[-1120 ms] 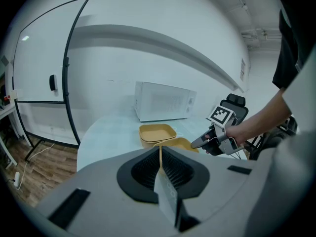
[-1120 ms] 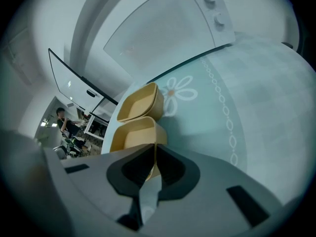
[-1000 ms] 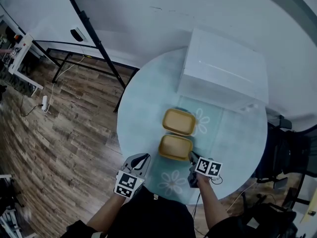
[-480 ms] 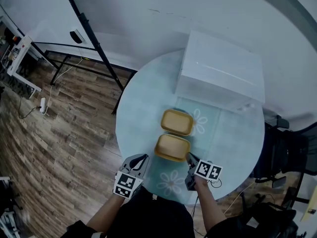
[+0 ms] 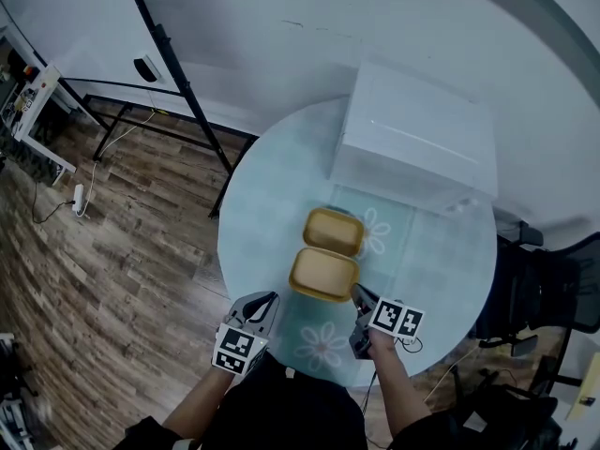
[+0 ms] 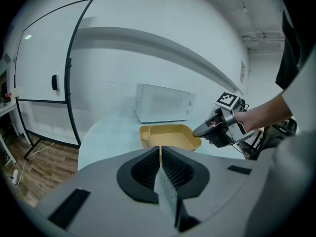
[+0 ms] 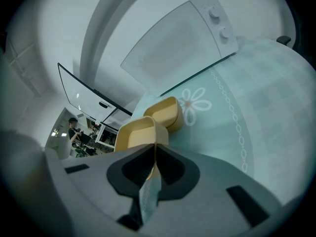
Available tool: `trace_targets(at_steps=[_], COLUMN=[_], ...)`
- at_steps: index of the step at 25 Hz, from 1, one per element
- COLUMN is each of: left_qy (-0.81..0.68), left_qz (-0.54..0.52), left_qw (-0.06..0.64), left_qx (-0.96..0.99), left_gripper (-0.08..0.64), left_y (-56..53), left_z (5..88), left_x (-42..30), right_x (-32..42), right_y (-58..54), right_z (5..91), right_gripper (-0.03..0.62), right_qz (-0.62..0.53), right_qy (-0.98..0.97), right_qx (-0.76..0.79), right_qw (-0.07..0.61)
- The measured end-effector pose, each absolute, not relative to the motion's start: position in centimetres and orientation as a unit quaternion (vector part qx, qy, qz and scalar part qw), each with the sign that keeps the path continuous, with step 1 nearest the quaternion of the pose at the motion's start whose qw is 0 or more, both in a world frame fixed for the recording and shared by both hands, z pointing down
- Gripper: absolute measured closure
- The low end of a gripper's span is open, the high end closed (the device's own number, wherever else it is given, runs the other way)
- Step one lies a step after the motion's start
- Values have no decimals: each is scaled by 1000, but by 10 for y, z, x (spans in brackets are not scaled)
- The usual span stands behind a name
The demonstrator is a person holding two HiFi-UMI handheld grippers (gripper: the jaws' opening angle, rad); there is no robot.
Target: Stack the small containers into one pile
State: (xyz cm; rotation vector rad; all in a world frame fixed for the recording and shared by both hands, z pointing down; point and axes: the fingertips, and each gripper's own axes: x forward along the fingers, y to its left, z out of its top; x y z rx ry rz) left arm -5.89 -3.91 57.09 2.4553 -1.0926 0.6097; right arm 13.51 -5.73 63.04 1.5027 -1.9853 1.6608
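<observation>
Right tongs are clamping the rim of the near yellow container, just beside the far container; left tongs are resting closed and empty at the edge of the counter.

two small containers, both mustard-yellow, shallow, rounded-rectangle, open side up, empty. near container: corner rim pinched between closed jaws of right gripper, body stretching ahead and to left of those jaws; ahead and to right of left gripper, apart from it. far container: sits level, just beyond near one, further out from both grippers. near one's far edge overlaps far one's near rim; resting on it or hanging clear, cannot tell.
</observation>
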Motion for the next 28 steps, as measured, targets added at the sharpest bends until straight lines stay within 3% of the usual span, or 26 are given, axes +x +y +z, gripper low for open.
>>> trace_targets(at_steps=[28], left_qy=[-411], left_qz=[225], left_qw=[210], left_qx=[858], left_gripper=[537], left_y=[-47], left_z=[583], left_x=[-70], right_x=[156], right_y=[-145], right_z=[632], right_gripper=[558], right_qz=[565], right_qy=[-648], right_qx=[506], right_qw=[72])
